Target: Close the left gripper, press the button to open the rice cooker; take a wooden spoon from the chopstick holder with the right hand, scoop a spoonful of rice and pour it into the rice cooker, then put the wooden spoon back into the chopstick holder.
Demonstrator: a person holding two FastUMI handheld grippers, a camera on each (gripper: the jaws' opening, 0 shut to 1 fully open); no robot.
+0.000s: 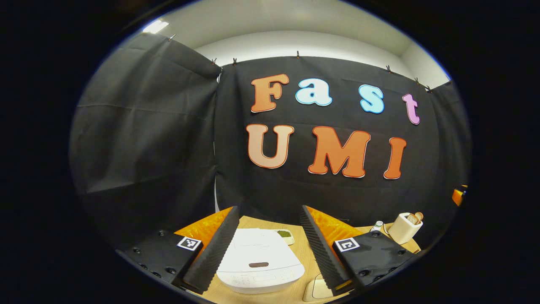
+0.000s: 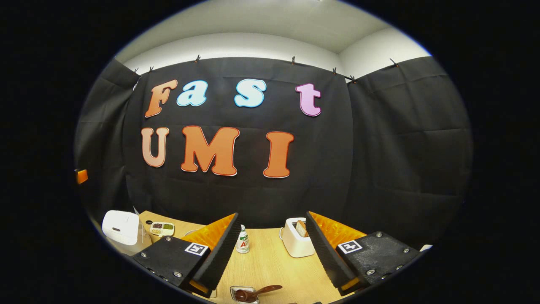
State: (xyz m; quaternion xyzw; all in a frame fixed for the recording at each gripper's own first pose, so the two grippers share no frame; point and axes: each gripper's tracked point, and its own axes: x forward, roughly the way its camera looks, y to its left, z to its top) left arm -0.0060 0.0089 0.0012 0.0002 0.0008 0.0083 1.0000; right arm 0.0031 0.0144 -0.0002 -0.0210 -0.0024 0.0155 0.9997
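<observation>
- Left gripper (image 1: 267, 236): I am holding it above and in front of the rice cooker (image 1: 259, 264), its two fingers spread wide and grasping nothing; the cooker's white body is showing in the gap between them.
- Rice cooker: its lid is lying down, so I am judging the opening step as not yet done. The dark oval on the front of the lid (image 1: 258, 264) is probably the release button, though I cannot be sure at this size.
- Step in hand: I am reading it as bringing the left fingers together first, then pressing that button with the joined tips. Pressing with spread fingers would risk straddling the button, so the closing needs to come before the descent, and the push should go straight down on the oval's middle.
- Right gripper (image 2: 272, 245): I am keeping it well apart from the cooker, over the wooden table (image 2: 270, 261), fingers released and empty.
- Wooden spoon (image 2: 257, 292): it is lying across a small container near the bottom edge, just below the right fingers; whether that container is the chopstick holder I cannot tell.
- Bystanders: a toaster (image 2: 295, 242) and a small bottle (image 2: 242, 239) are standing behind, and a divided dish (image 2: 162, 228) is sitting beside the cooker.
</observation>
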